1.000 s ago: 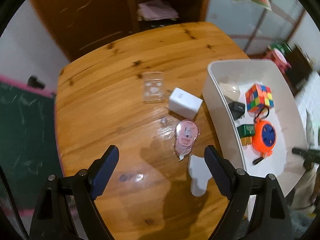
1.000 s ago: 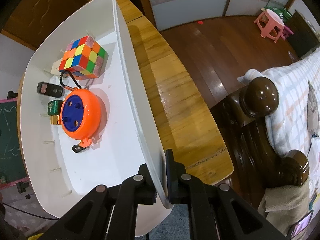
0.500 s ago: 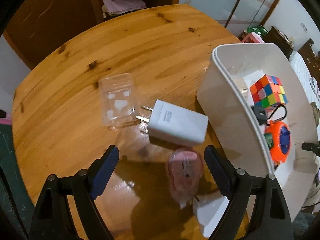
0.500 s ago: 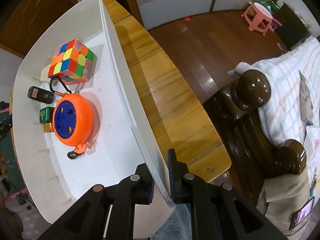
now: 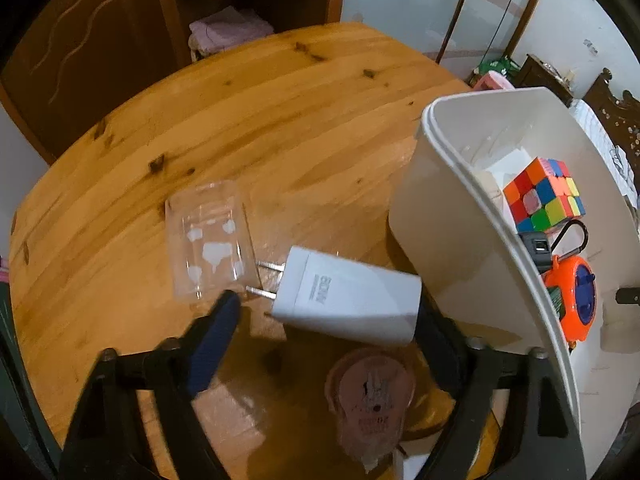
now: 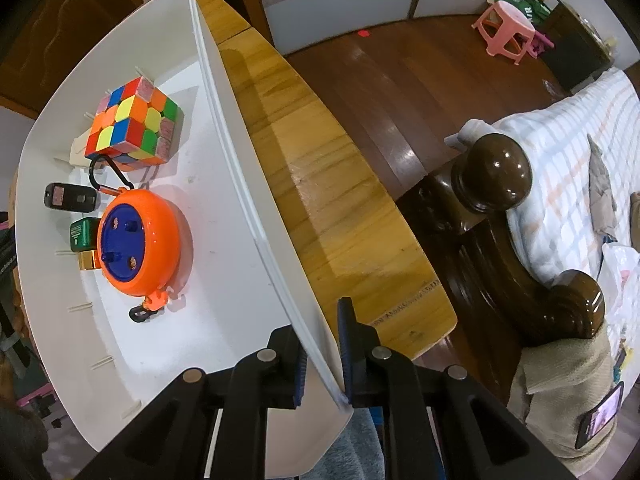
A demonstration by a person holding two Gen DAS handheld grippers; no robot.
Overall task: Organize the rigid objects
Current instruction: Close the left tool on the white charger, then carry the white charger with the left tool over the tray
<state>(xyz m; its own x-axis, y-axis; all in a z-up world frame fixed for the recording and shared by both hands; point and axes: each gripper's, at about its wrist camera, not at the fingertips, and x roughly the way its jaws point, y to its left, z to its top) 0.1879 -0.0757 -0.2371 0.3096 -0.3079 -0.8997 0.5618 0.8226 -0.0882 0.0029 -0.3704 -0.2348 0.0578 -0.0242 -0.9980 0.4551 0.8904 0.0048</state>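
Observation:
A white charger block (image 5: 348, 298) with two prongs lies on the wooden table (image 5: 240, 120). My left gripper (image 5: 326, 312) is open, its fingers on either side of the charger. A pink packaged item (image 5: 370, 396) lies just below it. A clear plastic case (image 5: 208, 240) lies left of the prongs. My right gripper (image 6: 322, 348) is shut on the rim of the white bin (image 6: 240, 184). The bin holds a colour cube (image 6: 132, 124), an orange reel (image 6: 138, 240), a black key fob (image 6: 70, 198) and a green block (image 6: 84, 234).
The bin (image 5: 440, 220) stands right beside the charger in the left wrist view. The table's right edge (image 6: 400, 280) drops to a wood floor. A dark bedpost (image 6: 492, 172) and a bed stand to the right. A pink stool (image 6: 508, 28) is far back.
My left gripper has moved down and forward, so its open fingers now straddle the white charger. The right gripper keeps its hold on the bin rim.

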